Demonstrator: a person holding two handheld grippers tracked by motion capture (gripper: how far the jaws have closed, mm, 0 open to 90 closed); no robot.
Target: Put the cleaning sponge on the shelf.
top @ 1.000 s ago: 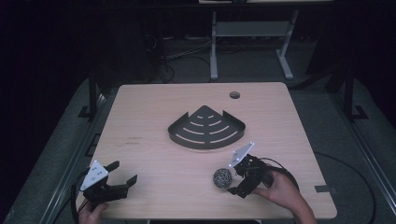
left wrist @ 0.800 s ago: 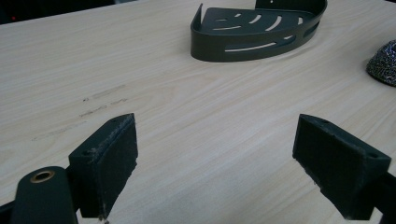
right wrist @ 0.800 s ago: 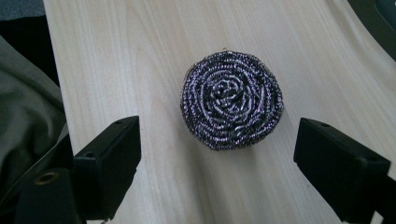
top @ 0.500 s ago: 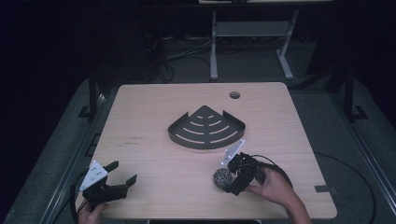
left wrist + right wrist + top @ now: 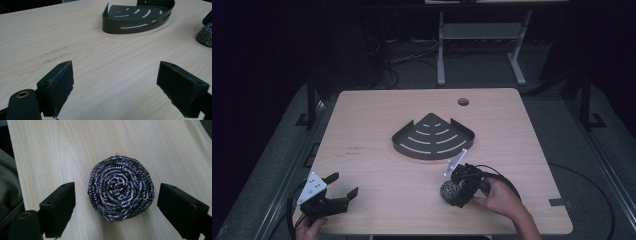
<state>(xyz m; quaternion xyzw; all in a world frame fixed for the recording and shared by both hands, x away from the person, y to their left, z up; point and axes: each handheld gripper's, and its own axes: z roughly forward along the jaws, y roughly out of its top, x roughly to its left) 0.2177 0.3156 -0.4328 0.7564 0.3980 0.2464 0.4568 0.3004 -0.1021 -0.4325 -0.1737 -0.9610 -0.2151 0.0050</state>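
A round steel-wool scourer (image 5: pixel 445 190) (image 5: pixel 121 187) lies on the wooden table (image 5: pixel 377 115) at the front right. My right gripper (image 5: pixel 453 193) (image 5: pixel 117 203) is tilted down over it and open, one black jaw on each side, neither pad touching. Mid-table sits a black fan-shaped corner shelf (image 5: pixel 432 137) (image 5: pixel 137 16) with slots in its floor. My left gripper (image 5: pixel 344 184) (image 5: pixel 117 82) rests open near the front left corner, nothing between its pads; in the left gripper view the scourer (image 5: pixel 205 35) shows at the right edge.
A round cable hole (image 5: pixel 463 102) sits near the table's far right edge. Beyond the table stands a metal frame (image 5: pixel 477 45) on a dark floor with cables. Bare wood lies between the two grippers.
My right gripper has moved left onto the scourer, so its jaws now straddle it. The left gripper and the shelf have stayed put.
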